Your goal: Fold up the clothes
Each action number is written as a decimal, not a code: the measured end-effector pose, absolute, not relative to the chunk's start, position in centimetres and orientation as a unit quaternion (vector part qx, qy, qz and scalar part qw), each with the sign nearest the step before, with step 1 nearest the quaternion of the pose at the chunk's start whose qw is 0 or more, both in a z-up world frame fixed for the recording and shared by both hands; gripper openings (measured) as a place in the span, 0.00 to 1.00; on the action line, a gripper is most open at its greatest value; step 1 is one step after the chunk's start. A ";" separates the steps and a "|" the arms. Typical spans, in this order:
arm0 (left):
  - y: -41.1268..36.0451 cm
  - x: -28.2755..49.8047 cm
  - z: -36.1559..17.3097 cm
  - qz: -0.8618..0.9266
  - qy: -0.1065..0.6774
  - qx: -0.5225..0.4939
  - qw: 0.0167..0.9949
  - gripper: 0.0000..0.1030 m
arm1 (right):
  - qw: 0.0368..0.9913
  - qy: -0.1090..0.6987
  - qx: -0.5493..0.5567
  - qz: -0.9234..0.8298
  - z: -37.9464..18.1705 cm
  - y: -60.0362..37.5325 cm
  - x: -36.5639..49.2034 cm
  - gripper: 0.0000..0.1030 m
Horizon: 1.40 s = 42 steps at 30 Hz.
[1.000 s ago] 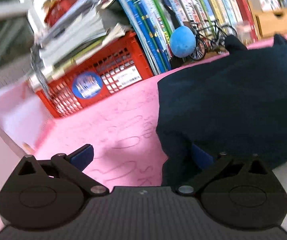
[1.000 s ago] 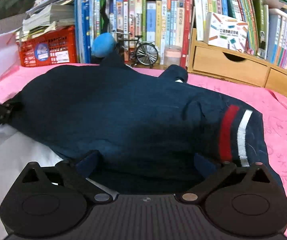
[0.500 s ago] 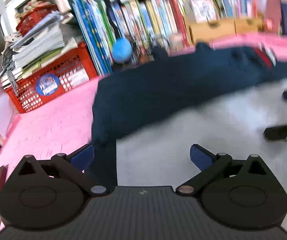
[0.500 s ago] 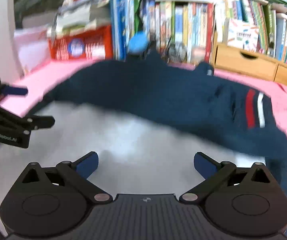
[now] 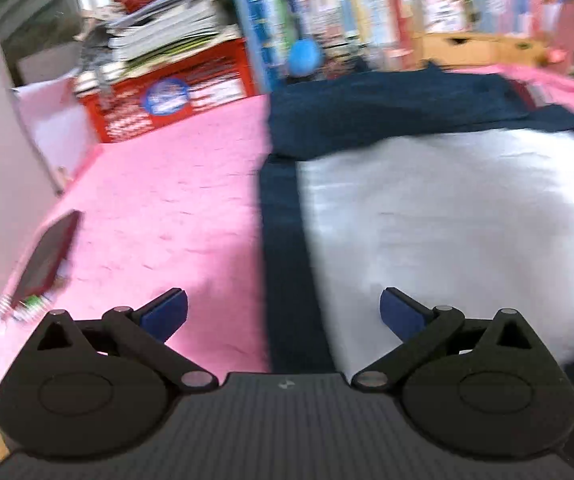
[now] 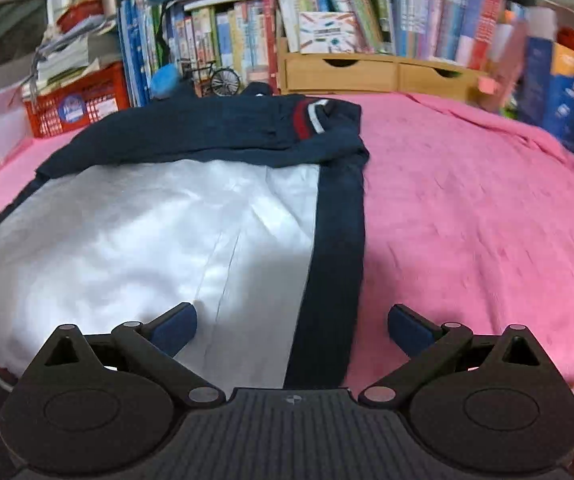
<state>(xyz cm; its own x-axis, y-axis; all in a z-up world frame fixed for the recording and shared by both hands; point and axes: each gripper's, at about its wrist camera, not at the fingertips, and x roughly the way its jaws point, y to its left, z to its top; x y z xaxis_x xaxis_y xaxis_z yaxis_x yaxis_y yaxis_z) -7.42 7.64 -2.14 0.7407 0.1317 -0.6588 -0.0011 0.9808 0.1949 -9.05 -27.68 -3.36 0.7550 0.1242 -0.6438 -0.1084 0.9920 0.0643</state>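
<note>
Garment (image 6: 191, 236) now released, farther away

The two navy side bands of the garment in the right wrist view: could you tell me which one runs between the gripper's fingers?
The right-hand navy band, bordering the pink cover, runs between the open right gripper fingers. The other band lies far left, outside them.
</note>
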 end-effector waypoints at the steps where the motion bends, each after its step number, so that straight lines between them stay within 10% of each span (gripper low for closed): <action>1: 6.9 -8.2 -1.9 0.022 0.361 0.085 0.929 1.00 | 0.937 0.343 0.010 0.062 -3.4 -27.3 -10.0 1.00; 42: 2.7 -20.9 -6.2 0.036 0.410 0.032 0.911 1.00 | 0.932 0.340 -0.012 0.125 -7.1 -18.0 -24.4 1.00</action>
